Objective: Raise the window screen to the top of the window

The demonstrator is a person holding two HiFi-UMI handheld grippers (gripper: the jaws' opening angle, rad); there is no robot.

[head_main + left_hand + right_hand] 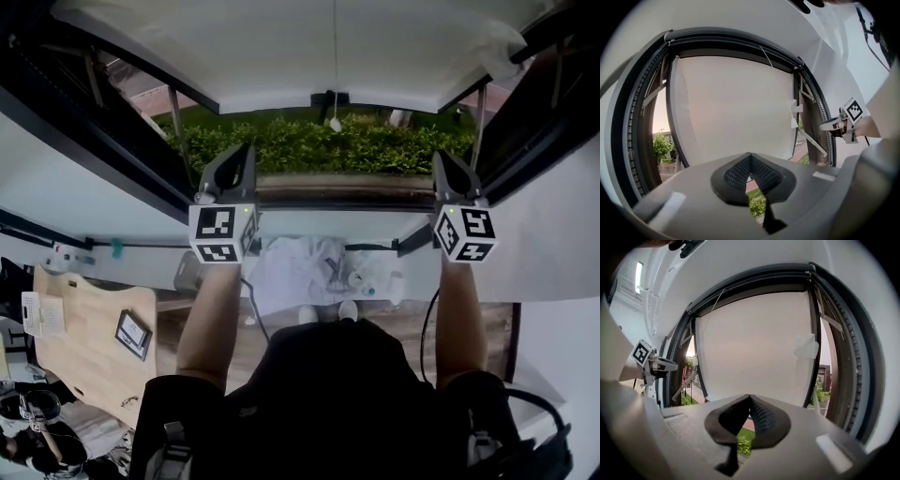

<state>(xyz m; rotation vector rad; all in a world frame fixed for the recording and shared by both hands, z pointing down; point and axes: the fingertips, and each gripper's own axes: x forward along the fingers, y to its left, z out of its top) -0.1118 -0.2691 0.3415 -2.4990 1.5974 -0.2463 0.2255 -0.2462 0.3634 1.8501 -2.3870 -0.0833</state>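
L hand-held gripper (244,150) has its grey jaws pressed together, nothing visible betw. them. It points level at the open strip of the black-framed window (112,136), tips under the screen's left end. White fabric window screen (309,47) hangs over most of the opening. Its bottom hem (272,99) runs left–right and sits low w/ green hedge (375,148) showing beneath, so it's not at the top. Hem lies above and beyond both sets of tips. R hand-held gripper (442,159) is likewise closed, empty as far as seen, under the right end. Both approx. equally near — lift prob. needs both ends going up evenly.
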